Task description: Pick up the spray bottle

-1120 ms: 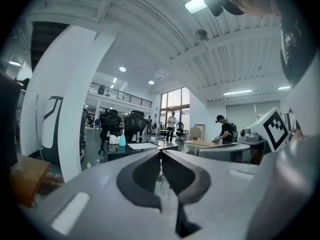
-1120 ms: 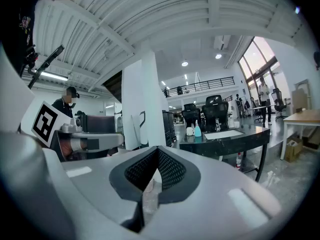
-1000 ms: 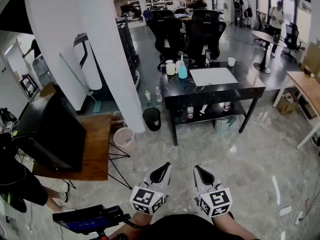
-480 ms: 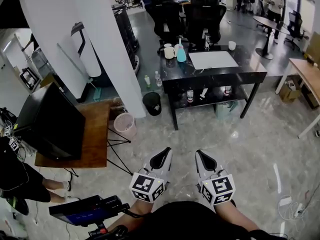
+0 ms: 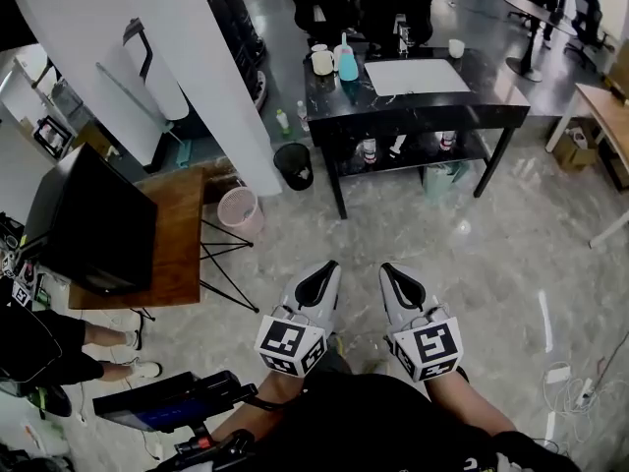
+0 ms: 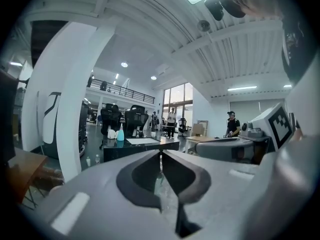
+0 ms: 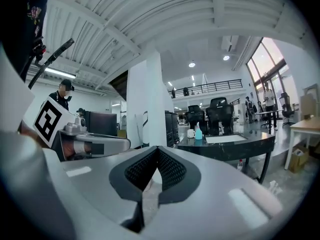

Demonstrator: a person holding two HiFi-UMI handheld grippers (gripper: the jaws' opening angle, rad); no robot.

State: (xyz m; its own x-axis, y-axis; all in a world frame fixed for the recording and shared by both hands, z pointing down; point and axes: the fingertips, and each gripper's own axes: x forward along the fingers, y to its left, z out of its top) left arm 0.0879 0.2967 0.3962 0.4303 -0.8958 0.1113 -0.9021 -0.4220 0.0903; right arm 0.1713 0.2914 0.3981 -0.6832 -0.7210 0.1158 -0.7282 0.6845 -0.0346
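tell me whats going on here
A person holds a two-jaw gripper in each hand. The left gripper and the right gripper are both shut and empty, held out over the floor. The blue spray bottle stands on the black table across the room, beside a white mug. It has not been picked up yet.

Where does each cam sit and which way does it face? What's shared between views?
Head view: on the person's head, facing steeply down at the floor; shows the left gripper, the right gripper and the person's dark top.
Left gripper view: on the left gripper, about level along its closed jaws toward the black table; the right gripper shows at right.
Right gripper view: on the right gripper, about level along its closed jaws; the left gripper shows at left.
Shared: all three see the black table with the spray bottle on it.
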